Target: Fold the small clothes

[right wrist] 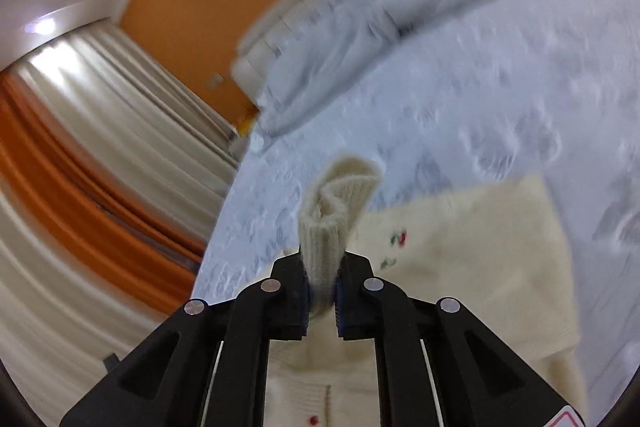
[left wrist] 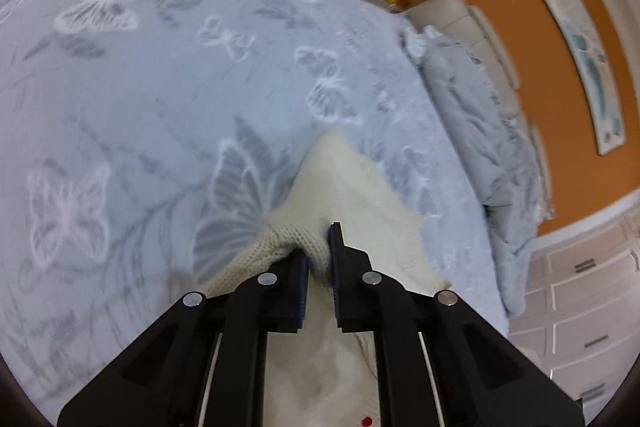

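Left gripper point(left wrist: 319, 259): pinching a ribbed edge of the cream knit sweater point(left wrist: 352, 187).
Right gripper point(right wrist: 323, 281): clamped on a ribbed cuff point(right wrist: 340, 203).
Sweater: spread on the near blue butterfly bedspread point(left wrist: 160, 87).
Progress: early; edges gripped, no finished fold visible.

One cream knit sweater point(right wrist: 472, 247) on one blue butterfly bedspread point(left wrist: 160, 107). Two grippers: left point(left wrist: 319, 259), right point(right wrist: 322, 279), each with two black fingers. One pillow point(left wrist: 476, 115) in matching blue. One framed picture point(left wrist: 580, 59) on orange wall. Red buttons on sweater: one visible per view. Embroidered cherry motif: one.
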